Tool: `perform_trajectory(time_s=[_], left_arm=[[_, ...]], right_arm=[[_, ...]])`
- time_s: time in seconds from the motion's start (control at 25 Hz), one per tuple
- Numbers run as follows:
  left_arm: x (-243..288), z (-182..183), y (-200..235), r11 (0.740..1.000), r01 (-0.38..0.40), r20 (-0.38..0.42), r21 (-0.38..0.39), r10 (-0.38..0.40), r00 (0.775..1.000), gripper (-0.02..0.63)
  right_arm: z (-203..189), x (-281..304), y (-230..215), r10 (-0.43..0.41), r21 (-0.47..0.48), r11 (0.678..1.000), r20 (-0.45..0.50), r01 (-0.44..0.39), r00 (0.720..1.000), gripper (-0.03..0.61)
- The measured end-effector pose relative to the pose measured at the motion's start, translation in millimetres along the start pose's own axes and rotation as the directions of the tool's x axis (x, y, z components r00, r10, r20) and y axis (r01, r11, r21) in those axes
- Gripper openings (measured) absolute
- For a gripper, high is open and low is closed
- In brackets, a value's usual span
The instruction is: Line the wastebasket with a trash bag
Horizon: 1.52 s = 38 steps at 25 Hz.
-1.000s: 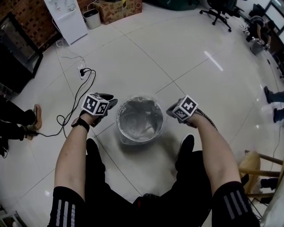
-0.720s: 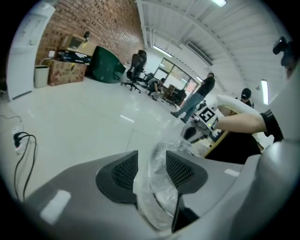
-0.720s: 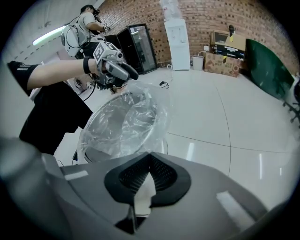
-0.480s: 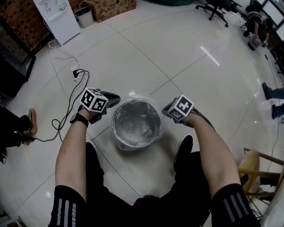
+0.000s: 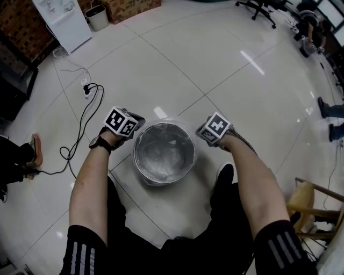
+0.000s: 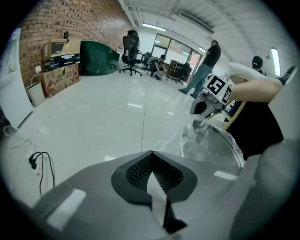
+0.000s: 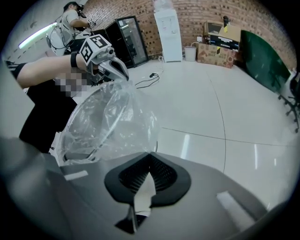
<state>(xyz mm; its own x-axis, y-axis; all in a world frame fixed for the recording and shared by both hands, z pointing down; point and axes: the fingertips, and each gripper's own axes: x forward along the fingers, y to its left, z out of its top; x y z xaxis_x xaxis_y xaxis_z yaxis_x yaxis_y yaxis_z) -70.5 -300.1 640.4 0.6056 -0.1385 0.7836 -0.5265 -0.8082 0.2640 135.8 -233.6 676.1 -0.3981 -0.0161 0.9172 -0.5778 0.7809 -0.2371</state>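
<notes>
A round metal wastebasket [image 5: 136, 161] stands on the floor between my feet, with a clear trash bag [image 5: 164, 150] inside it and over its rim. My left gripper [image 5: 133, 125] is at the rim's left side. Its jaws have just been closing and now stand shut, with the bag's film [image 6: 197, 133] running up to the tips. My right gripper [image 5: 205, 133] is at the rim's right side, shut on the bag's edge [image 7: 112, 117], which stretches from its tips. Across the basket each gripper view shows the other gripper: left [image 7: 117, 70], right [image 6: 201, 107].
A black cable and power strip [image 5: 86, 88] lie on the white tile floor to the left. A white cabinet [image 5: 62, 21], a small bin [image 5: 97, 16] and cardboard boxes [image 5: 134, 4] stand at the back. A wooden stool [image 5: 312, 198] is at the right. Other people stand around.
Both grippers have come down to the basket's rim. The left one has moved right, up against the rim.
</notes>
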Motion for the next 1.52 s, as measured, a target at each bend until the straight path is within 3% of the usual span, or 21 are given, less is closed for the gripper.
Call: perform_trajectory(time_s=[0.36,0.56,0.72,0.8,0.88,1.0,1.24,1.36,1.52], left_arm=[[26.0,-24.8,-0.8,1.0,-0.005,-0.136,0.016,0.007,0.991,0.0],[29.9,-26.6,-1.3,1.0,-0.012,-0.15,0.004,0.012,0.989,0.003],[23.2,-22.2,10.8,0.997,-0.073,-0.117,0.009,0.074,0.99,0.104],[15.6,-19.9,17.9,0.995,-0.102,-0.098,0.003,0.102,0.99,0.118],[5.5,-15.7,25.4,0.991,-0.132,-0.071,-0.016,0.131,0.989,0.138],[-14.9,-7.0,37.8,0.982,-0.183,-0.028,-0.039,0.182,0.983,0.14],[-61.6,6.5,37.4,0.964,-0.265,0.036,-0.012,0.265,0.963,0.138],[-80.3,26.7,14.5,0.967,-0.252,0.099,0.031,0.248,0.964,0.112],[-86.4,53.9,-37.7,0.959,-0.212,0.115,0.189,0.192,0.975,0.129]], right_arm=[[-24.9,29.9,1.5,0.003,-0.073,0.997,-0.145,-0.014,0.989,0.006],[-32.3,34.6,14.1,0.035,-0.084,0.995,-0.203,-0.053,0.979,0.006],[-13.9,25.2,0.7,-0.005,-0.012,1.0,-0.108,0.004,0.994,0.033],[-12.1,21.1,-4.2,-0.019,0.007,1.0,-0.087,0.019,0.996,0.098],[-19.1,16.4,-8.3,-0.029,0.03,0.999,-0.096,0.032,0.995,0.112],[-28.1,12.1,-12.4,-0.047,0.052,0.997,-0.117,0.054,0.992,0.114],[-31.9,13.6,0.5,-0.045,0.012,0.999,-0.127,0.046,0.991,0.124],[-32.7,3.8,1.9,-0.073,0.018,0.997,-0.141,0.077,0.987,0.13],[-32.1,-4.8,4.1,-0.096,-0.022,0.995,-0.11,0.094,0.989,0.207]])
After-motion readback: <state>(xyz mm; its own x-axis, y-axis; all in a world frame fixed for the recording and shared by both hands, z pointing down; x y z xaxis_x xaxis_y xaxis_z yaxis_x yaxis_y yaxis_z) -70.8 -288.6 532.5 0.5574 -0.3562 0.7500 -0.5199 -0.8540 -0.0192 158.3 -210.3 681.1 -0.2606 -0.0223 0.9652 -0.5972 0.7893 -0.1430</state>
